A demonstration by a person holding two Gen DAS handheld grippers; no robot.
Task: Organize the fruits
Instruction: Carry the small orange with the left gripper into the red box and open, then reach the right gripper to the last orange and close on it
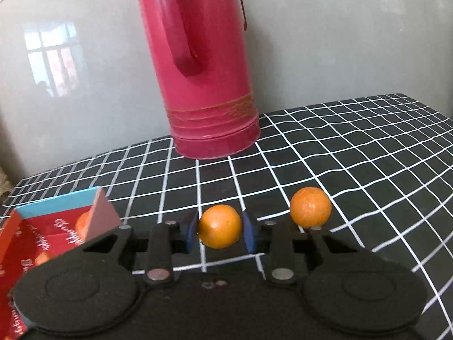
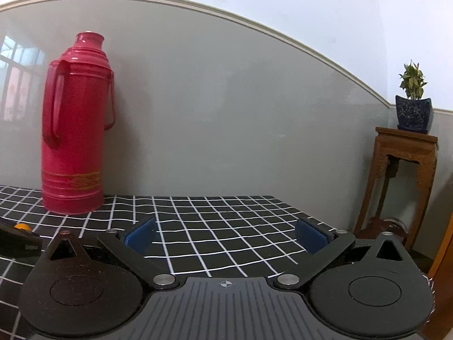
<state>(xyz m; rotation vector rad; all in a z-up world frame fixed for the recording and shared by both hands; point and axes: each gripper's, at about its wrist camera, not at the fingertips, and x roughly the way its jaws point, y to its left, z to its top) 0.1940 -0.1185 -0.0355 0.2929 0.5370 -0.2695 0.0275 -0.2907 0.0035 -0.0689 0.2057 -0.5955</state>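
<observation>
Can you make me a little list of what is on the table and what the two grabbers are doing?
table cover: black cloth with white grid
held fruit: orange, pinched between the blue pads of the left gripper
loose fruit: second orange on the cloth, right of the held one
box: red open box at the left, orange fruit inside
tall thing: red thermos, upright by the wall
right gripper: open, nothing between its pads
off the table: potted plant on a wooden stand
</observation>
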